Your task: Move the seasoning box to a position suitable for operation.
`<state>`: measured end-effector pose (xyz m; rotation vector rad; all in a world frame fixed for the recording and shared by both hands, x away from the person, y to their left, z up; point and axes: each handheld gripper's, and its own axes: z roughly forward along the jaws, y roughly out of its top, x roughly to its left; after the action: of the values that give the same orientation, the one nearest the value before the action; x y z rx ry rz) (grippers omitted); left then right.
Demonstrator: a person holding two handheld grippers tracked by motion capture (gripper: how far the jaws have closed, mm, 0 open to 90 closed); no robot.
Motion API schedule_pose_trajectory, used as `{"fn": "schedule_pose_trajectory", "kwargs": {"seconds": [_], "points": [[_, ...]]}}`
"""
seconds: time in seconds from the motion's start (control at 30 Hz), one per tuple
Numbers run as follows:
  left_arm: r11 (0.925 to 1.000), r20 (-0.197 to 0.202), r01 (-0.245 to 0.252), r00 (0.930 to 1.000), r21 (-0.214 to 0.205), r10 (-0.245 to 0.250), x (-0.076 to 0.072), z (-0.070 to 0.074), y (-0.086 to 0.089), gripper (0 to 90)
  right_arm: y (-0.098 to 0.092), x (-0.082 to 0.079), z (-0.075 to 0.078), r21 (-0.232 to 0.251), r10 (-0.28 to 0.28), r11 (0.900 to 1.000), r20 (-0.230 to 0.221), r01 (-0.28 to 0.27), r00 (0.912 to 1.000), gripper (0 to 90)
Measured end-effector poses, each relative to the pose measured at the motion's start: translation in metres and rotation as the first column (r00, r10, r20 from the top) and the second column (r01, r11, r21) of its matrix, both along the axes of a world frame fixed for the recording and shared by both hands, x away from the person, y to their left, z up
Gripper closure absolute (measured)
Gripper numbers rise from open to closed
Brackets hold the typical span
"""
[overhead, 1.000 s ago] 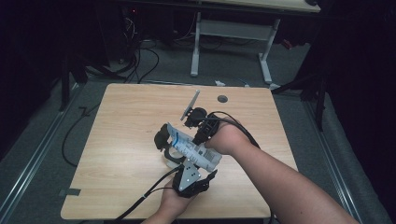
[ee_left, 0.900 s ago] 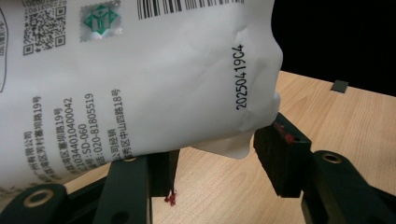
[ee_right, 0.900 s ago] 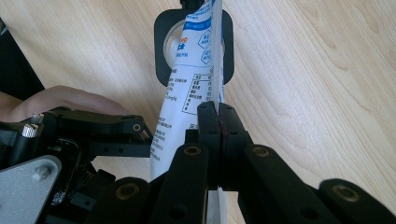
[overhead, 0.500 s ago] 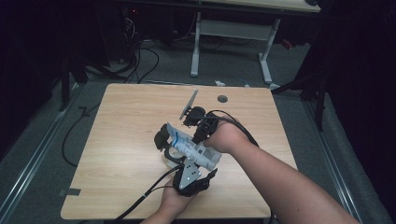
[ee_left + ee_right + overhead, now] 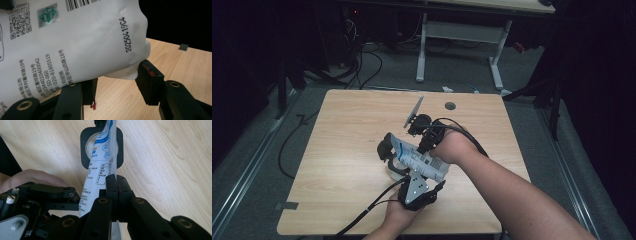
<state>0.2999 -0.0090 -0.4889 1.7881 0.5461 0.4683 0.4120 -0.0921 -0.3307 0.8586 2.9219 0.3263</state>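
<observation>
A white printed packet [image 5: 412, 152] with blue lettering is held above the wooden table [image 5: 342, 130], between both hands. My right gripper [image 5: 116, 178] is shut on the packet's thin edge [image 5: 100, 170], and in the high view it [image 5: 422, 135] comes in from the far side. The packet's far end reaches a black square-edged ring with a round pale opening [image 5: 86, 157]. My left gripper [image 5: 118, 75] has just been closing. The packet's bulging lower corner [image 5: 75, 45] sits between its pads [image 5: 147, 80], which press on it. From above, the left gripper [image 5: 424, 175] points away from the person.
A round cable hole [image 5: 450, 106] lies in the table's far side. A small grey tape piece [image 5: 183, 47] sits on the wood. Behind the table stand a white desk frame [image 5: 422, 50] and loose floor cables [image 5: 362, 70].
</observation>
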Motion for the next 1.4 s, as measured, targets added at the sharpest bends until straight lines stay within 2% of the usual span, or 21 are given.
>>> {"fn": "schedule_pose_trajectory", "kwargs": {"seconds": [0.43, 1.4], "points": [[1.0, 0.007, -0.008, 0.9999, -0.004, 0.008, 0.0016, 0.0012, 0.0026, 54.5, 0.002, 0.0001, 0.0044, 0.001, 0.005, 1.0, 0.015, -0.005, 0.9999, 90.0], [0.9999, 0.011, -0.011, 0.9999, 0.0, 0.011, 0.0008, -0.0008, 0.0043, 54.5, 0.0011, -0.0011, 0.0042, 0.013, 0.007, 0.9999, 0.015, -0.008, 0.9999, 90.0]]}}
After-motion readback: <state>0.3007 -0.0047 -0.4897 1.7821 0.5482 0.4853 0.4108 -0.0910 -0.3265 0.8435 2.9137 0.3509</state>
